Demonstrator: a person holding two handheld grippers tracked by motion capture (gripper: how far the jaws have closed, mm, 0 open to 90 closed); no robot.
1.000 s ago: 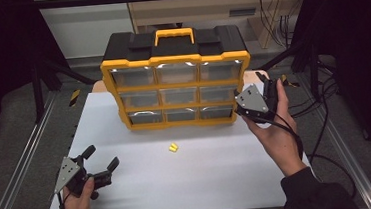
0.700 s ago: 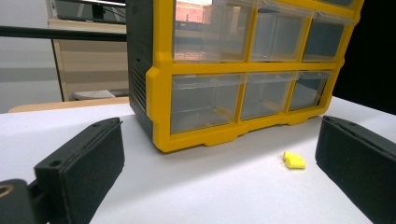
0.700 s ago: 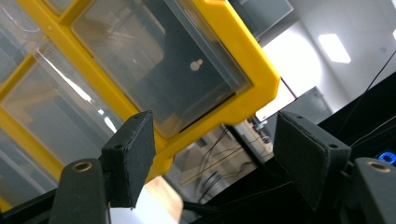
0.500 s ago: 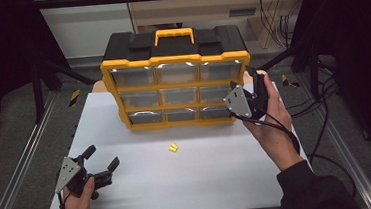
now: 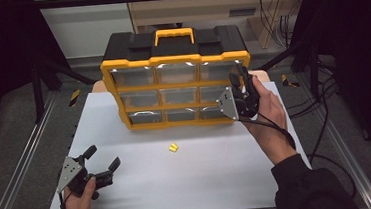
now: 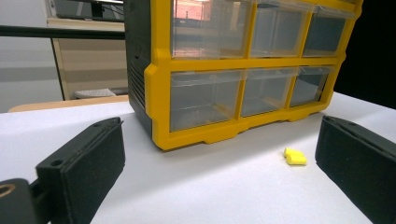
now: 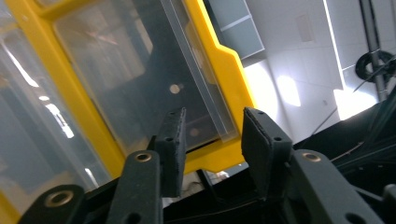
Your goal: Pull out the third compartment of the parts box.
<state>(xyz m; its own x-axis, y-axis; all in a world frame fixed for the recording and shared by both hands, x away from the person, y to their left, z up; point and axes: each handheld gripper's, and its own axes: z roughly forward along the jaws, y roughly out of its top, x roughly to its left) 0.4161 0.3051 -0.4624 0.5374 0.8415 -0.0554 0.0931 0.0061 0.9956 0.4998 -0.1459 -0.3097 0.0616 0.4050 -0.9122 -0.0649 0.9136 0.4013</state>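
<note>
Moved in against the organizer's right drawer, right claw part-open at its edge, next closing to pull; left claw wide open, idle.

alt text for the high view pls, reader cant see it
A person's right tongs are raised to the right-hand drawers of a yellow and black drawer organizer standing on a white table. The left tongs rest open near the table's front left corner, and a small yellow piece lies on the table before the organizer.
</note>
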